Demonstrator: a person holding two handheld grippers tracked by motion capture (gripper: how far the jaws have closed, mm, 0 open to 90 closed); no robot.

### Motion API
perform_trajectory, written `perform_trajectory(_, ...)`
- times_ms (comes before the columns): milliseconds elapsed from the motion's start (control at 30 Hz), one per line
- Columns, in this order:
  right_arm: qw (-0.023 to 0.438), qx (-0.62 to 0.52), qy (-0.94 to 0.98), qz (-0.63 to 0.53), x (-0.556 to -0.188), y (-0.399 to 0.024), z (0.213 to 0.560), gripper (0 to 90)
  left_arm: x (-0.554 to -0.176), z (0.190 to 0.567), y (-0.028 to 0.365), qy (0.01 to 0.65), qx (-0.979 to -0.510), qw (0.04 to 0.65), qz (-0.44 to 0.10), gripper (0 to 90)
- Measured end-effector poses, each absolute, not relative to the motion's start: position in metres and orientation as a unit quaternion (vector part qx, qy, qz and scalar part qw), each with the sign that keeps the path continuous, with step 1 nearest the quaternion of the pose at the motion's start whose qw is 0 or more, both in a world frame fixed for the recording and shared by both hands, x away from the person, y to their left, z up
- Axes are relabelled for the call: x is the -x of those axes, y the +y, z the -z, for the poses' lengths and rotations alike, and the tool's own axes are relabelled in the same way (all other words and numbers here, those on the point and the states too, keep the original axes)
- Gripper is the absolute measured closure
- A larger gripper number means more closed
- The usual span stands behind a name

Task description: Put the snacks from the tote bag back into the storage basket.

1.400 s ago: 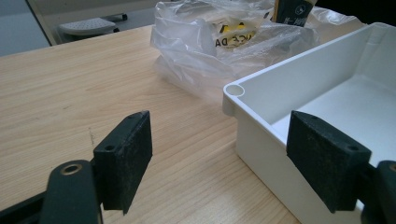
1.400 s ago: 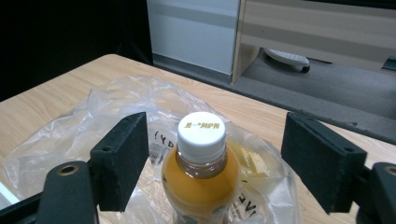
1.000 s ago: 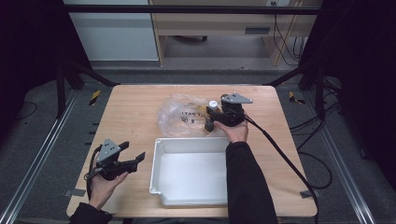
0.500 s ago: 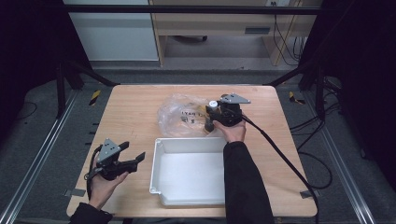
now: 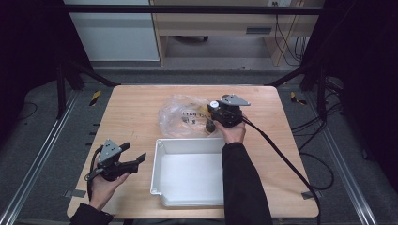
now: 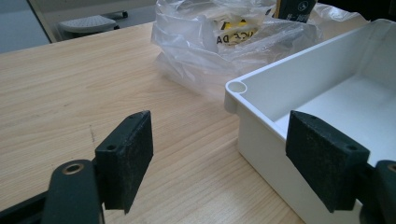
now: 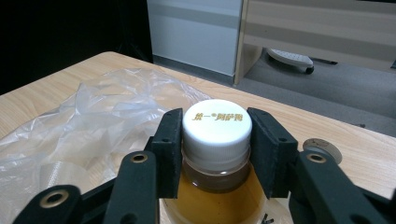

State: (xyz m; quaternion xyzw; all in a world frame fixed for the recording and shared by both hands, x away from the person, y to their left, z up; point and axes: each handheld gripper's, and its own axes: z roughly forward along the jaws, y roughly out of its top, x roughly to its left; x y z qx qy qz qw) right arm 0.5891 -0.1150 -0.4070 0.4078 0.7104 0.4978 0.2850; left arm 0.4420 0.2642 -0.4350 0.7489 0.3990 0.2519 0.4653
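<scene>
The left gripper [image 5: 133, 158] sat near the person, its jaws wide apart with nothing between them, just beside the white tray [image 5: 187, 199]. Farther off, the right gripper [image 7: 215, 140] had just been closing — it squeezed the white cap of a bottle [image 7: 217, 154] of brown drink, next to a crinkly plastic bag [image 5: 180, 115].

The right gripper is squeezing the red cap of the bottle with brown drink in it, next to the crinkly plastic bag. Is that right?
Not quite: the cap is white, not red. The right gripper view shows the right gripper with its black jaws, just closed, pressing both sides of the bottle's round white plastic cap; amber-brown liquid sits below, and the crinkly clear plastic bag lies beside it.
</scene>
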Motion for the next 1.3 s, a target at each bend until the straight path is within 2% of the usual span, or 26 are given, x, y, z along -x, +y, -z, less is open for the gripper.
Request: perform_trajectory(1300,0.286,-0.395,0.713,-0.503,-0.581,-0.121,0.388,58.8,-0.442,0.435,0.265,0.400,-0.748,0.465,-0.253,22.9)
